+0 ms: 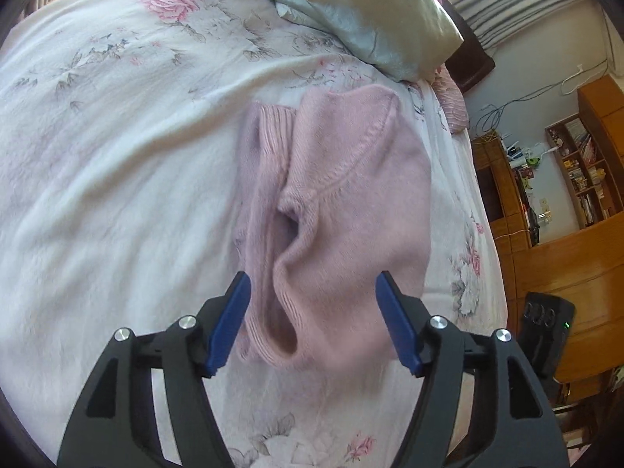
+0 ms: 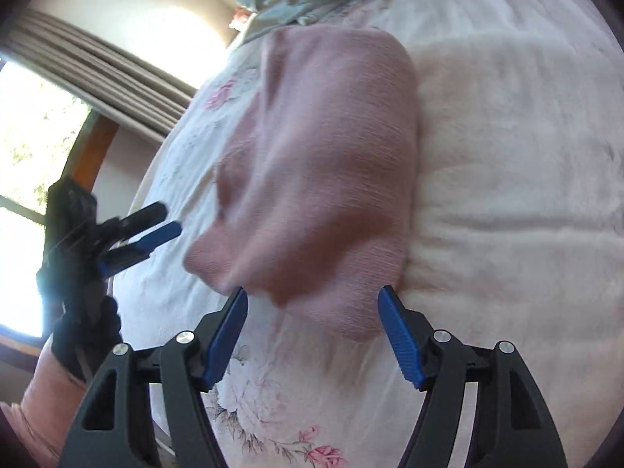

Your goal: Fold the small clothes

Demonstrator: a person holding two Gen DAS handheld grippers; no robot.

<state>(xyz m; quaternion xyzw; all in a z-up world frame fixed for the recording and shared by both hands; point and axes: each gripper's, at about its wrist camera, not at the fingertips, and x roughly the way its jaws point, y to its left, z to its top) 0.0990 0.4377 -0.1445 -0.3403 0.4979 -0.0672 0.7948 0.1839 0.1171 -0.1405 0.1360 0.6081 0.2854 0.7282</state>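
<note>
The left gripper (image 1: 312,300) is hovering with its blue pads wide apart, holding nothing, just above the near end of a pink knit sweater (image 1: 343,202). The sweater is lying folded on the bed's floral cover (image 1: 117,148), its long axis running away from the gripper toward the satin pillows (image 1: 374,19), with a ribbed cuff (image 1: 273,124) at the far end and the neck opening facing the gripper. The right gripper (image 2: 312,304) is also gaping wide and empty over the sweater's (image 2: 331,156) near edge.
</note>
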